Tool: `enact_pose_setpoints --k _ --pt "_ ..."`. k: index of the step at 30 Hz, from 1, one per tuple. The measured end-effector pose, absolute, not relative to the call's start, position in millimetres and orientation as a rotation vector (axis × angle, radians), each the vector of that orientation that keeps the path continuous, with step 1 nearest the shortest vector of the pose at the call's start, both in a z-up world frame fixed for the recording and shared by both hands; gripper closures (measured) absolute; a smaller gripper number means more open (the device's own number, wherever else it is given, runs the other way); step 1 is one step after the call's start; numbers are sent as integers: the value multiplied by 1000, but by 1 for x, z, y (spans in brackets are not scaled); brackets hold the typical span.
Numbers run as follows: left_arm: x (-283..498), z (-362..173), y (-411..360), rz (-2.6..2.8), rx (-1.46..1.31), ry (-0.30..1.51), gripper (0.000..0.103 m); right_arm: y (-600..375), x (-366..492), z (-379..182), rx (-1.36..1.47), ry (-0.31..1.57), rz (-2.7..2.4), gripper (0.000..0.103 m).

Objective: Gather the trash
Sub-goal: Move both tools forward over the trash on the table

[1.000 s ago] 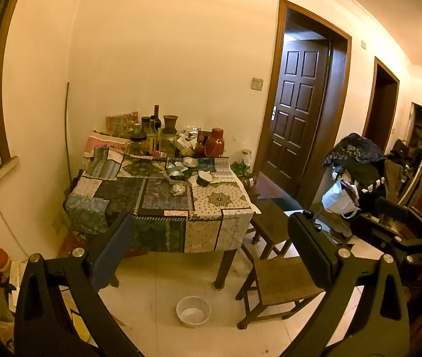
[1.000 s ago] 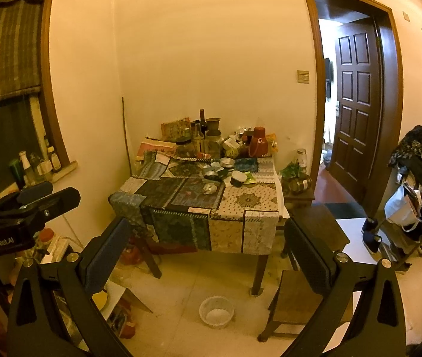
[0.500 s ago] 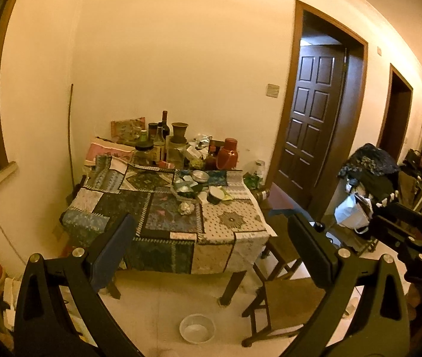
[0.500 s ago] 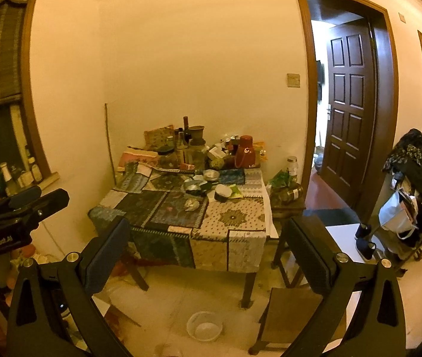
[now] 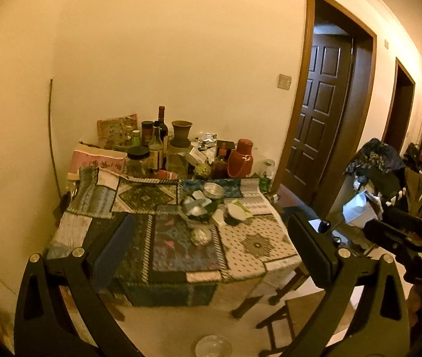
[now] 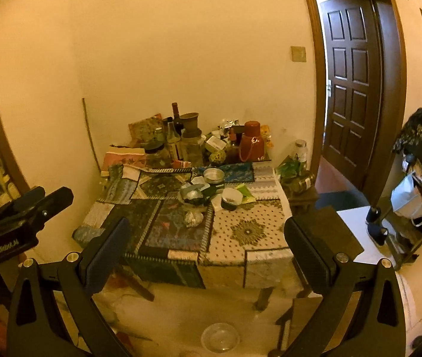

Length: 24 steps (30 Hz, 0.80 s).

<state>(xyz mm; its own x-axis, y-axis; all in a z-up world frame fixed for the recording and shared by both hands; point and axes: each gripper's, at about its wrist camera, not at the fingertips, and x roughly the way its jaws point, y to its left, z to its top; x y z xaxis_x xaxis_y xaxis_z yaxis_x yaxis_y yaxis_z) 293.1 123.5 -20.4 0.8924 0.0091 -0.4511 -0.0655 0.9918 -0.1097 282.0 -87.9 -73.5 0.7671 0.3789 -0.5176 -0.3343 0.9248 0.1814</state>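
Observation:
A table with a patchwork cloth (image 5: 249, 253) (image 6: 255, 238) stands against the far wall. A crumpled foil ball (image 5: 200, 236) (image 6: 193, 218) lies near its middle. Behind it lie crumpled wrappers (image 5: 194, 206) (image 6: 193, 192), a round tin (image 5: 213, 190) (image 6: 214, 175) and a small tub with a peeled lid (image 5: 236, 211) (image 6: 231, 197). My left gripper (image 5: 211, 247) is open and empty, well short of the table. My right gripper (image 6: 208, 244) is open and empty, also short of the table. The right gripper also shows in the left wrist view (image 5: 404, 238), the left gripper in the right wrist view (image 6: 23, 211).
Bottles, jars and a red flask (image 5: 240, 157) (image 6: 251, 141) crowd the table's back. A pale bowl (image 5: 212, 346) (image 6: 220, 336) sits on the floor in front. Wooden stools (image 5: 306, 312) stand at the right, past them a cluttered rack (image 6: 419, 178) and an open door (image 6: 351, 83).
Both grippers have moved closer to the table, which now looks larger. The floor bowl has slid to the bottom edge of both views. Both grippers stay open.

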Motion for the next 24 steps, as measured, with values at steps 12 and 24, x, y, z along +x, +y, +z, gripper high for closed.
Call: enact_pose_setpoints --k 12,24 --pt "400 -81 179 16 -173 624 4 -31 364 -109 86 736 324 0" --pt "499 -167 174 73 -210 858 12 -29 487 -179 138 934 337 0"
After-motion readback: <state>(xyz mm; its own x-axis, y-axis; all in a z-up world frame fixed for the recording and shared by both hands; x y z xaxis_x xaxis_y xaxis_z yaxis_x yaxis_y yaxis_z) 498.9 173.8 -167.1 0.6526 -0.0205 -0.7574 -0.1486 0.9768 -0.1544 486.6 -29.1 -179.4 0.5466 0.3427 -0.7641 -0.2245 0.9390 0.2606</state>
